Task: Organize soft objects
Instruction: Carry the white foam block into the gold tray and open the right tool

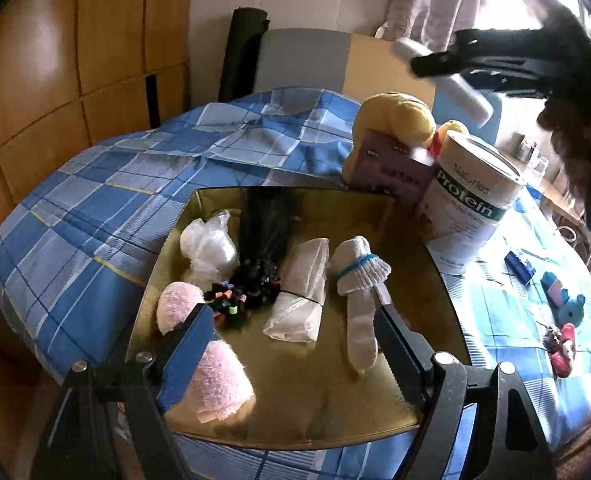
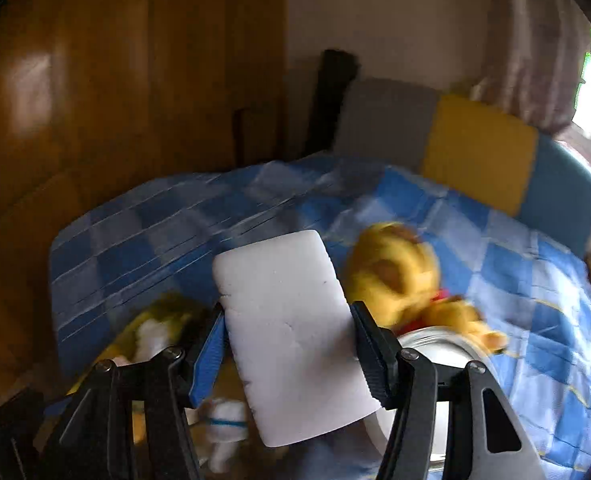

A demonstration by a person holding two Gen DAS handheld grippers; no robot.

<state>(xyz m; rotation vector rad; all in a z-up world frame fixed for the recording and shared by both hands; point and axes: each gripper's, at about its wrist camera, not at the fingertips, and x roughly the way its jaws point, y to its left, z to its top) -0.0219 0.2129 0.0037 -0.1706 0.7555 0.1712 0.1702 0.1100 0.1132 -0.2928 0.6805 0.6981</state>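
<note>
White foam block (image 2: 291,332) is pinched between the right gripper (image 2: 291,354) pads, up in the air over the bed beyond the protein can (image 1: 471,196). Left gripper (image 1: 295,340) hangs spread and empty above the gold tray (image 1: 303,412), where socks and bags lie well inside its rim.

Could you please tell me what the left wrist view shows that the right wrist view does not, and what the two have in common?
Only the left wrist view shows the gold tray's contents sharply: pink fluffy socks, a clear plastic bag, hair ties, plus small toys on the bedspread. Its open left tongs hold nothing.

Only the right wrist view shows the white foam block's flat face, clamped between the right tongs.

Both show the yellow plush bear, protein tin, white sock with its blue band and checked bedspread.
</note>
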